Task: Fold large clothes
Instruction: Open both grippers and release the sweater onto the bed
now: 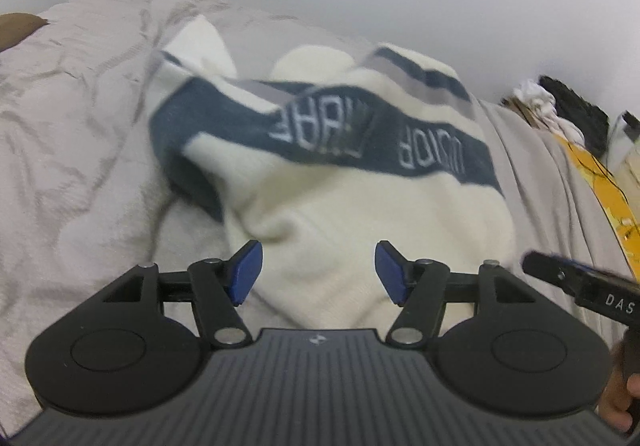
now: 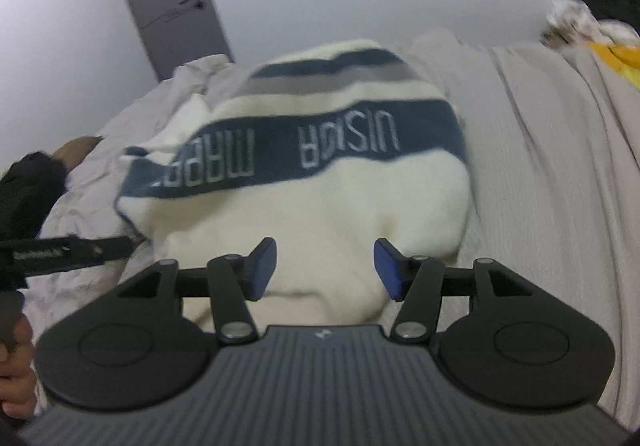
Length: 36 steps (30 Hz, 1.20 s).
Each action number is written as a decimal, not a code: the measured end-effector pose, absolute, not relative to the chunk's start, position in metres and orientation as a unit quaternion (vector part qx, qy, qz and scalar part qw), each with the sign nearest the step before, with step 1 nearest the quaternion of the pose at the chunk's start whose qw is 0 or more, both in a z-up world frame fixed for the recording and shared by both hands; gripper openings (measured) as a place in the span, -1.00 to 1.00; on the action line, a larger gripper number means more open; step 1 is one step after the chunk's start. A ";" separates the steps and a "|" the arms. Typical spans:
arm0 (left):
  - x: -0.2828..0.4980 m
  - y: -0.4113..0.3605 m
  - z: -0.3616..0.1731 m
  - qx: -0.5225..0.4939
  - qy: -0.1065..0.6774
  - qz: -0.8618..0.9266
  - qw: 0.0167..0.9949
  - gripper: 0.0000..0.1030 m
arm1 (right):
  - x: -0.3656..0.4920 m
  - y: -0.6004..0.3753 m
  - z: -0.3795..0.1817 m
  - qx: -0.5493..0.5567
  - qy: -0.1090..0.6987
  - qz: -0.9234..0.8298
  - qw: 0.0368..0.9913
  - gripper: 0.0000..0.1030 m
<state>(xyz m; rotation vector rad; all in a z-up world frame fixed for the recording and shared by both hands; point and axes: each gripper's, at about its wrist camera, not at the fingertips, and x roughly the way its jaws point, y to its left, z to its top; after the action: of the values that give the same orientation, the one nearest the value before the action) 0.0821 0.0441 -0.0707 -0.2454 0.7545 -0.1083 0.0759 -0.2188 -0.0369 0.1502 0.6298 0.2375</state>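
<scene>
We see a cream sweater [image 1: 360,214] with a dark blue band and white lettering lying bunched on a bed covered by a wrinkled pale grey sheet [image 1: 80,118]. The lettering reads upside down from both wrist views, and a grey and a blue stripe run across the far part of the garment. Our left gripper [image 1: 318,272] hangs over the near cream edge of the sweater with its jaws well apart; its blue pads [image 1: 246,272] touch no fabric and nothing sits pinched between them. Our right gripper [image 2: 325,269] is likewise over the near edge, jaws parted about halfway, holding nothing. In the left wrist view the right gripper shows at the right edge, with a hand [image 1: 618,398] below it. In the right wrist view the left gripper appears at the left edge, above a hand [image 2: 16,374]. A heap of yellow, white and black things [image 1: 560,114] lies at the far right of the bed, blurred
</scene>
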 end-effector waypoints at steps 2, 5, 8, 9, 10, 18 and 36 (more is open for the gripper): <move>0.089 0.040 -0.076 -0.127 0.373 -0.066 0.917 0.32 | 0.076 -0.212 -0.037 0.058 0.306 0.137 0.940 0.10; 0.102 0.040 -0.085 -0.131 0.379 -0.061 0.914 0.32 | 0.082 -0.202 -0.043 0.037 0.313 0.170 0.934 0.09; 0.110 0.041 -0.092 -0.129 0.387 -0.056 0.911 0.32 | 0.095 -0.195 -0.055 -0.001 0.333 0.158 0.930 0.09; 0.112 0.042 -0.094 -0.130 0.390 -0.056 0.910 0.32 | 0.099 -0.194 -0.058 -0.008 0.340 0.152 0.928 0.09; 0.113 0.042 -0.096 -0.131 0.394 -0.057 0.908 0.32 | 0.102 -0.194 -0.061 -0.009 0.346 0.151 0.926 0.09; 0.117 0.041 -0.099 -0.134 0.397 -0.060 0.906 0.32 | 0.103 -0.182 -0.076 -0.023 0.371 0.204 0.906 0.09; 0.117 0.021 -0.110 -0.093 0.399 -0.077 0.909 0.32 | 0.115 -0.166 -0.112 -0.130 0.403 0.130 0.896 -0.15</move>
<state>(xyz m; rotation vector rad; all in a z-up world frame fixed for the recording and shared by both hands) 0.1169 0.0214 -0.1096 -0.1914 0.8222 -0.1598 0.1153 -0.1664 -0.1117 -0.2697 0.8357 0.2690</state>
